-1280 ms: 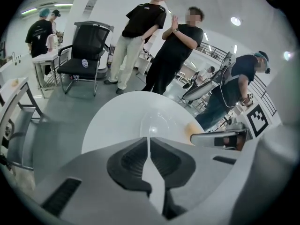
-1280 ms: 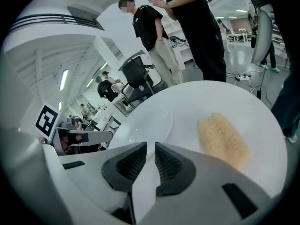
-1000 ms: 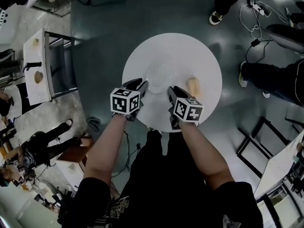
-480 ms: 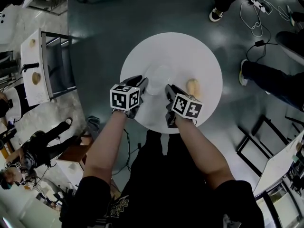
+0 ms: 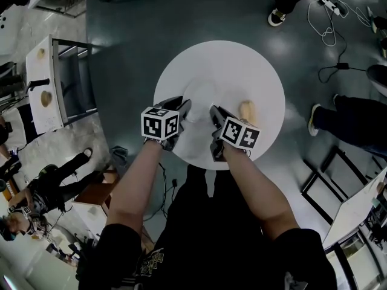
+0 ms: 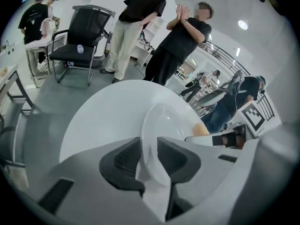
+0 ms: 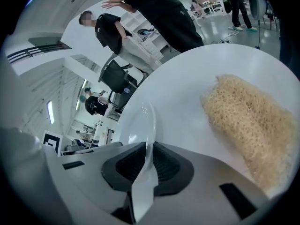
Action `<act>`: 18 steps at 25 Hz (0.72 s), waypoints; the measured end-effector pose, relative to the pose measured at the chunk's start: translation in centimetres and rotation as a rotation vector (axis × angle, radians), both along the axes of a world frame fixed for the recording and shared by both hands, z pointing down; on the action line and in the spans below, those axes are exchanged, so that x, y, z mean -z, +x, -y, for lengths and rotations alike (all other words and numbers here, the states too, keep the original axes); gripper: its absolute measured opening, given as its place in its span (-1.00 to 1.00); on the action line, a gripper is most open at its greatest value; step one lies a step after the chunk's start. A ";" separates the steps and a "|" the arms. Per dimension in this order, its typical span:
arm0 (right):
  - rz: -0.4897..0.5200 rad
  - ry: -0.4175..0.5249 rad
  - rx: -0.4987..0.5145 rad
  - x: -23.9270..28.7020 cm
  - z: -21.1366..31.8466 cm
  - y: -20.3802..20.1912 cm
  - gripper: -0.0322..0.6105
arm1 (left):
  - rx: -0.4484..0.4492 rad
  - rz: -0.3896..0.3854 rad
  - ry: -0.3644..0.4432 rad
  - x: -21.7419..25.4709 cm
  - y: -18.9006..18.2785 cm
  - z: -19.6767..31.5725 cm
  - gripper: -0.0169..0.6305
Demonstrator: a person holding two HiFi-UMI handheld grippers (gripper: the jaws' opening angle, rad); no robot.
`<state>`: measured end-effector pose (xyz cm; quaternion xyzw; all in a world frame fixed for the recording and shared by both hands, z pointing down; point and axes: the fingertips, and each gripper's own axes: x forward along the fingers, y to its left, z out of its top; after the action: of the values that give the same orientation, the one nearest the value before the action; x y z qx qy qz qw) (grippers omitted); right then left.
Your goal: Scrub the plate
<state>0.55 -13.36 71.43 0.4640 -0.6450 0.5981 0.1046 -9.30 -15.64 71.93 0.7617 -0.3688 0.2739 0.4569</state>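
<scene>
Fingers (image 7: 129, 165) of right gripper (image 5: 213, 111) just closed on plate (image 5: 202, 95) rim; left gripper (image 5: 184, 107) grips opposite rim; both down-tilted.

Your plate (image 5: 202, 96) is a glossy, translucent white round dish. It lies on the round white desk (image 5: 239, 62), towards the edge nearest you. Your scrub pad (image 5: 246, 109) is a tan, coarse, fibrous lump. It lies on the desk just right of the plate, not touching it.
</scene>
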 end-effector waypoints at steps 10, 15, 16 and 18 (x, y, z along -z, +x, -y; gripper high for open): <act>0.153 0.104 0.016 2.9 0.2 -1.2 -0.81 | 0.110 -0.135 -0.049 0.9 -1.4 -0.5 -0.62; 0.238 0.169 0.033 5.3 -0.1 -1.8 -0.81 | 0.132 -0.234 -0.016 3.0 -2.1 -0.4 -0.62; 0.247 0.179 0.039 5.7 -0.3 -1.9 -0.81 | 0.137 -0.237 -0.008 3.2 -2.3 -0.4 -0.62; 0.270 0.203 0.050 6.7 -0.5 -2.1 -0.81 | 0.145 -0.251 0.002 3.8 -2.6 -0.5 -0.62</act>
<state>-1.59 -12.82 64.78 0.3716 -0.7214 0.5842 -0.0156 -11.91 -15.11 68.15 0.7618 -0.3629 0.1425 0.5174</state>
